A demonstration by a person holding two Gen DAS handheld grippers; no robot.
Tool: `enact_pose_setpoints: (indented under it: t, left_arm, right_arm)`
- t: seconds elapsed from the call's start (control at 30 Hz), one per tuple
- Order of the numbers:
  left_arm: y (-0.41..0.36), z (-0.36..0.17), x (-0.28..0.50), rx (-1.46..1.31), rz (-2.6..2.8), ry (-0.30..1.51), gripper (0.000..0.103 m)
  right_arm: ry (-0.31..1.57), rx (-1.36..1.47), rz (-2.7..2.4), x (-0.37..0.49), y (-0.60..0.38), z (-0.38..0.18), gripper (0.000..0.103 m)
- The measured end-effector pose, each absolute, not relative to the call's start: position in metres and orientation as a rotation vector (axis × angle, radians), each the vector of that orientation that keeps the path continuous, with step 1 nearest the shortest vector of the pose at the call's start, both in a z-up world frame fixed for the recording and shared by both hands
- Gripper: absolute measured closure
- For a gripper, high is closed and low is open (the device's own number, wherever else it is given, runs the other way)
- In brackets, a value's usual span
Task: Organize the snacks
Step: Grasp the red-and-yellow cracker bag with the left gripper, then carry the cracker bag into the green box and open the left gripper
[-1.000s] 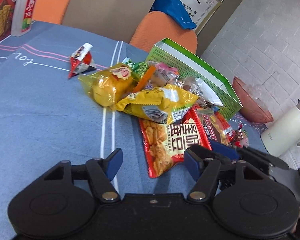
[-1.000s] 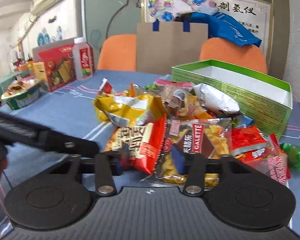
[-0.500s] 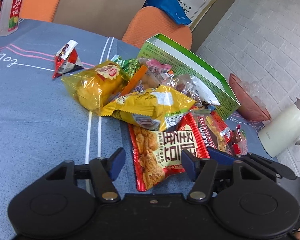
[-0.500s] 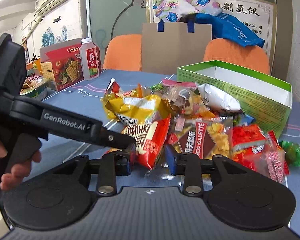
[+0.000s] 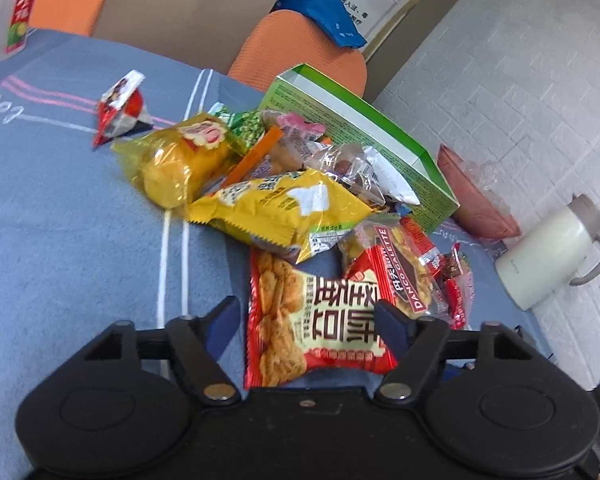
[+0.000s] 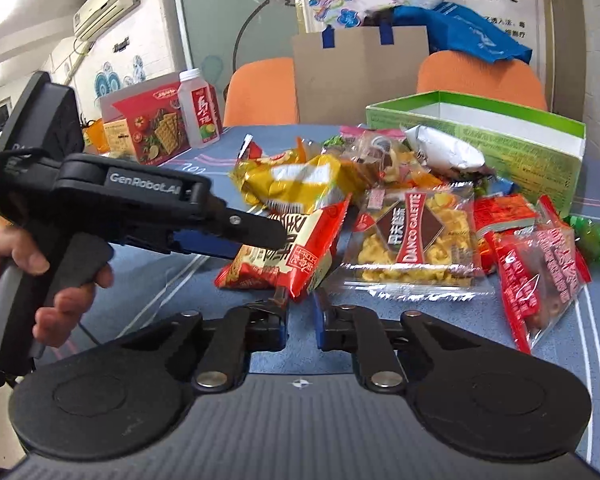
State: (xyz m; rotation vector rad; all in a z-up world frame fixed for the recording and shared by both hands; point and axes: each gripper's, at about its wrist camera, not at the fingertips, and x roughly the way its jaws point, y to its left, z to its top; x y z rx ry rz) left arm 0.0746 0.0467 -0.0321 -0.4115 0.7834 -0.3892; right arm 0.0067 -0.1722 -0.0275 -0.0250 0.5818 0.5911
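Surface: blue tablecloth (image 5: 60, 240) with white and pink lines is spread under a heap of snack packets; orange chairs (image 6: 260, 88) and a brown paper bag (image 6: 360, 68) are seen at the far side.
Left gripper (image 5: 305, 322): its jaws are spread wide and are opening further; the red snack packet (image 5: 316, 320) lies between the blue pads (image 5: 222, 326), and no pad is seen pressing on it.
Right gripper (image 6: 302, 322): its jaws are closing to a narrow gap just below the near corner of the red snack packet (image 6: 288, 252); whether that corner is pinched cannot be told.
Green box (image 6: 500, 148): found open at the far right of the heap, with its white inside visible.
Yellow packet (image 5: 276, 208): laid just beyond the red snack packet, over its far edge.
Danco Galette packet (image 6: 412, 236): laid to the right of the red snack packet, touching it.
Left view only: a white kettle (image 5: 548, 256) and a pink bowl (image 5: 476, 196) by the brick wall at the right; a small triangular packet (image 5: 120, 108) set apart at the far left.
Right view only: the left gripper (image 6: 260, 236) seen side-on with a hand (image 6: 40, 272) on its handle; a red cracker box (image 6: 152, 128), a bottle (image 6: 200, 108) and a wall air conditioner (image 6: 108, 4) at the far left.
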Motion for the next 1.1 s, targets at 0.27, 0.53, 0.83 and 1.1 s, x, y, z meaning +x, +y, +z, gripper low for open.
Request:
enact_pose_setpoints:
  t: [0.27, 0.53, 0.83, 1.1]
  left_arm:
    - [0.048, -0.037, 0.078, -0.409, -0.419, 0.780, 0.000]
    - [0.051, -0.047, 0.048, -0.537, -0.432, 0.754, 0.025]
    - [0.010, 0.026, 0.054, -0.415, -0.567, 0.616, 0.032]
    - [-0.027, 0.050, 0.154, -0.423, -0.606, 0.601, 0.032]
  right_arm:
    - [0.562, -0.046, 0.562, 0.023, -0.159, -0.022, 0.051]
    - [0.567, -0.094, 0.553, 0.017, -0.152, -0.031, 0.048]
    - [0.443, -0.011, 0.524, 0.001, -0.196, 0.013, 0.055]
    - [0.342, 0.008, 0.448, 0.077, -0.230, 0.043, 0.055]
